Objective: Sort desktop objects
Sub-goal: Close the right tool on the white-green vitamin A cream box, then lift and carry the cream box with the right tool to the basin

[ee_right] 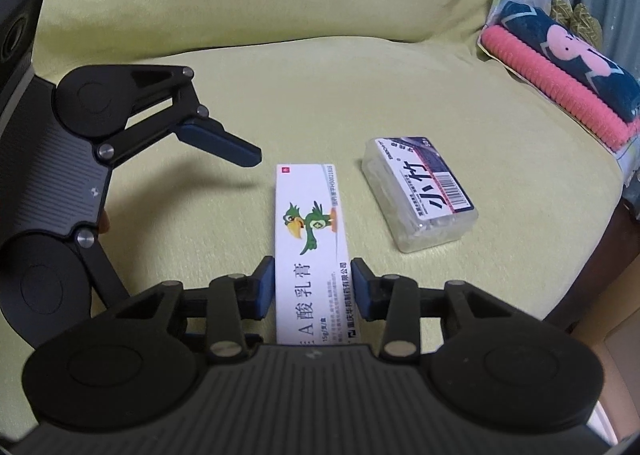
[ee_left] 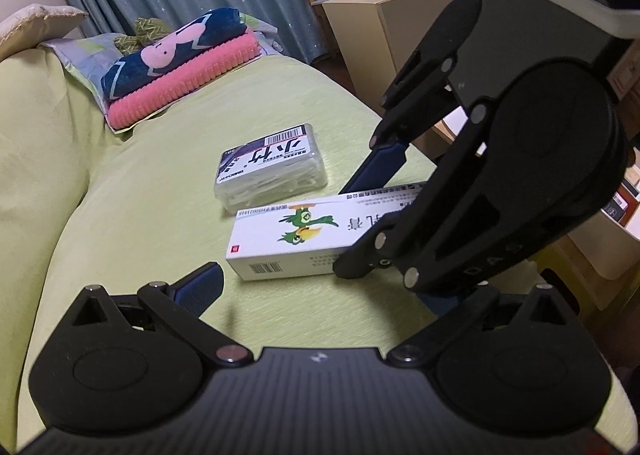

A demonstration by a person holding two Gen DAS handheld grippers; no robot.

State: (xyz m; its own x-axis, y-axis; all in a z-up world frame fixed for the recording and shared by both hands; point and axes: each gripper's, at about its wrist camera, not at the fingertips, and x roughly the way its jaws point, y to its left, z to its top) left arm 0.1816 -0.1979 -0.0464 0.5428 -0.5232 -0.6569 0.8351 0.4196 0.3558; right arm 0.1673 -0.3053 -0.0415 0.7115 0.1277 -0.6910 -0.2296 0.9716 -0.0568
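While the right claw (ee_right: 313, 287) pinches the glossy cardboard box (ee_right: 310, 239), left claw (ee_right: 240, 153) spread, ribbed pads.

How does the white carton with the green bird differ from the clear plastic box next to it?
The carton is opaque white card with a green bird; the plastic box is see-through with a barcode label. The carton is long and narrow; the box is shorter and wider. The carton sits between the right gripper's jaws; the box lies free, untouched. Both lie flat on the green cushion.

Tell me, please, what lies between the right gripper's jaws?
The near end of the white ointment box lies between the right gripper jaws, seen in the right wrist view.
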